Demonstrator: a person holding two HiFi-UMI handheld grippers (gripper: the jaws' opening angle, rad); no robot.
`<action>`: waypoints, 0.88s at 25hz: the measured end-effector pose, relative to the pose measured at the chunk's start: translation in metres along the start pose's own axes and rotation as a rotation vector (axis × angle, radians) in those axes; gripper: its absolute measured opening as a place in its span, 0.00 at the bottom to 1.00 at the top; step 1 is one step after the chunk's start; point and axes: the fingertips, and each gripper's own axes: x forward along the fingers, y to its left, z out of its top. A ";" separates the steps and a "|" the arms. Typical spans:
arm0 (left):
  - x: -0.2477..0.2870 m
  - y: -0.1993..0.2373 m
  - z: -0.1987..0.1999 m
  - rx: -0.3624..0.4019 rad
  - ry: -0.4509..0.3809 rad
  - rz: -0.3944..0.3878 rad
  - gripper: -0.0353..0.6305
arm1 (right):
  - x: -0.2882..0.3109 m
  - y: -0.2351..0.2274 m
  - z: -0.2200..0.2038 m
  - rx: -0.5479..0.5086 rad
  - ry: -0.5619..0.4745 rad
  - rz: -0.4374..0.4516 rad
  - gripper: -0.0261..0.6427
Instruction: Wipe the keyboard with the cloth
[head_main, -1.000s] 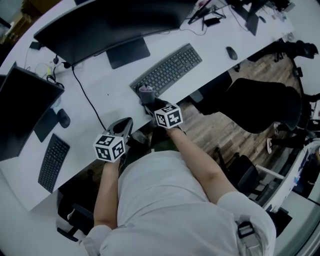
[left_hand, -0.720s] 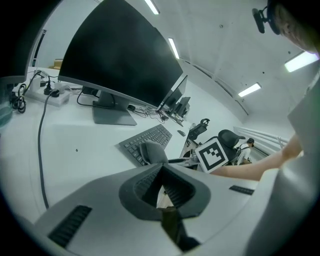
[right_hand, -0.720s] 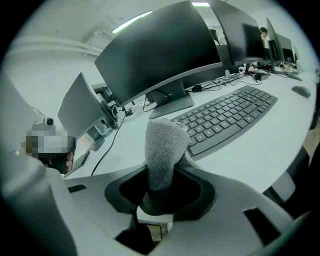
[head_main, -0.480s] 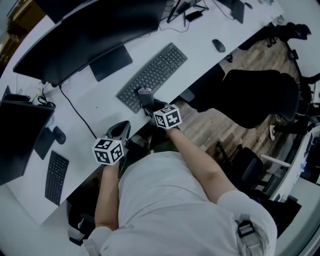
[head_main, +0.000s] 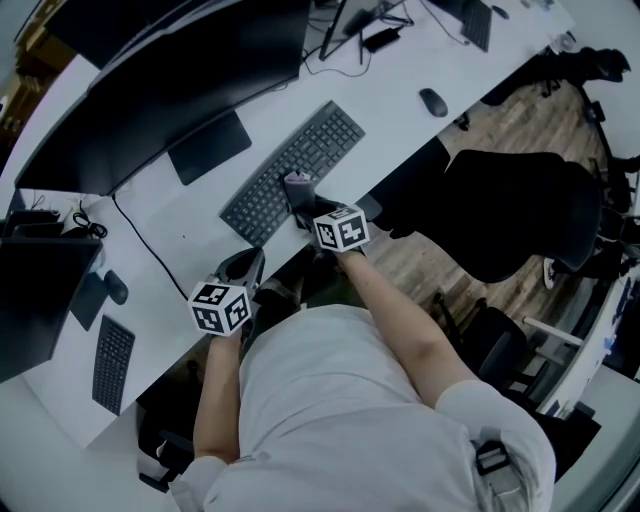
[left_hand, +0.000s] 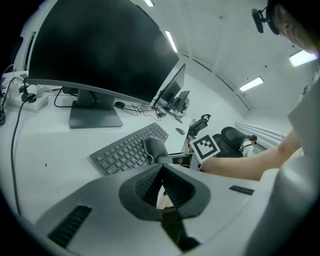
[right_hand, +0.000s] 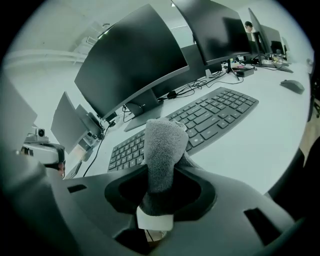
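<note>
Now, the right gripper (right_hand: 160, 186), clenched on the cloth (right_hand: 162, 147) over the keyboard (head_main: 292, 168), should press lightly and stroke evenly along the key rows, while the left gripper (left_hand: 161, 186) hangs closed and empty nearby.

Bright, even light from ceiling strips (left_hand: 251, 83); soft shadows, sharp focus, strong fisheye warp w/ dark corners
</note>
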 end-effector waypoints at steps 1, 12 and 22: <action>0.004 -0.002 0.003 -0.001 0.000 0.002 0.06 | -0.001 -0.006 0.003 0.003 0.003 0.001 0.25; 0.051 -0.014 0.031 -0.003 0.013 0.013 0.06 | -0.012 -0.050 0.030 0.008 0.034 0.012 0.26; 0.093 -0.028 0.051 -0.001 0.020 0.003 0.06 | -0.023 -0.104 0.058 0.006 0.059 0.043 0.26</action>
